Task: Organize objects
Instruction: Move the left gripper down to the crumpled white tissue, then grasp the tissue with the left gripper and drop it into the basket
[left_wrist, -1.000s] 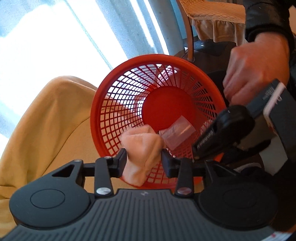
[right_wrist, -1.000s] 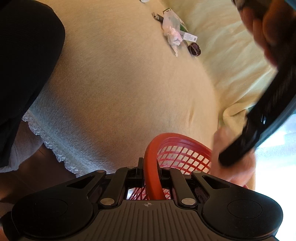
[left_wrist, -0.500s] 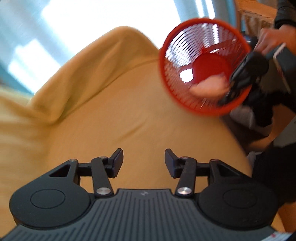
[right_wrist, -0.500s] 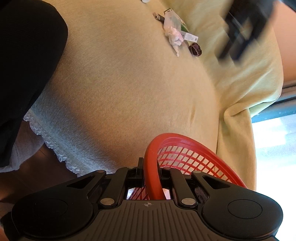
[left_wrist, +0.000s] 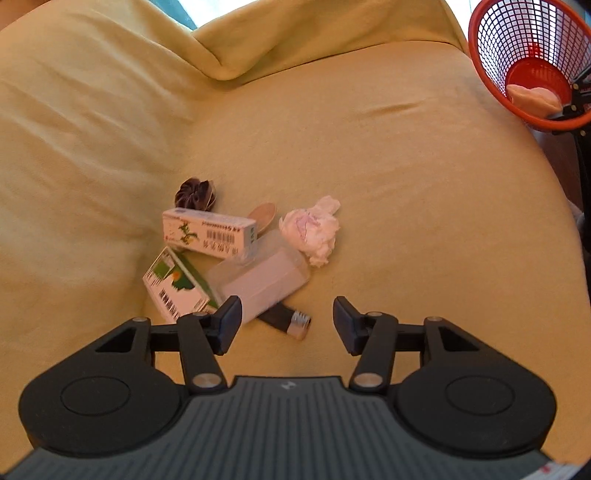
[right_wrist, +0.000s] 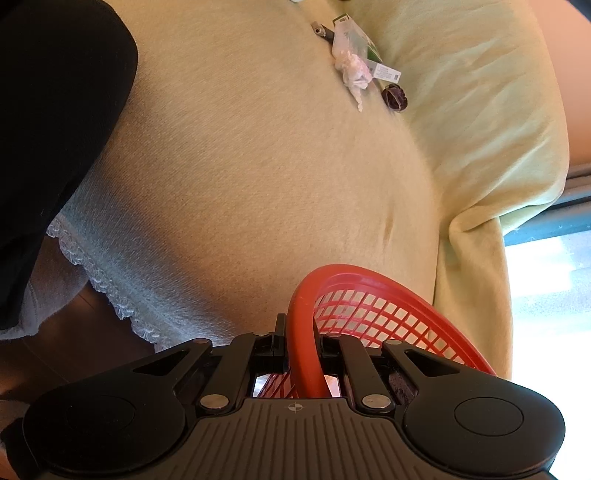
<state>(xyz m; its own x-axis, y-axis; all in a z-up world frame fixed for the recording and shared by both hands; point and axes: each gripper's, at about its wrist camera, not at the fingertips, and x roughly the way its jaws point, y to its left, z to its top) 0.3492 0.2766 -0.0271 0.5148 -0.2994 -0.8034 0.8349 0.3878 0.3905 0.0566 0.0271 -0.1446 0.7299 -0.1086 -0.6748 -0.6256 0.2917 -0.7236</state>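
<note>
Red plastic mesh makes up the basket (right_wrist: 369, 306), and the right gripper (right_wrist: 300, 345) has its two fingers squeezed tight on the basket's rim. It holds the basket at the edge of the yellow bed cover (right_wrist: 258, 166). In the left view the basket sits far off at the top right, and a soft peach lump (left_wrist: 533, 99) lies inside it; it may be a cloth, but it is too blurry to be sure.

Away from the basket, a little pile of things lies on the cover. A crumpled white tissue (left_wrist: 314, 230) sits beside a clear plastic box (left_wrist: 266, 280). Two small paper boxes touch it: a white one (left_wrist: 208, 236) and a green and white one (left_wrist: 175, 288). A dark purple scrunchie (left_wrist: 195, 194) lies just behind them. A black stick with a silver end (left_wrist: 290, 321) pokes out under the clear box.

The left gripper (left_wrist: 287, 323) hangs over this pile. Its fingers have just been opening and stand apart with nothing held between them.
</note>
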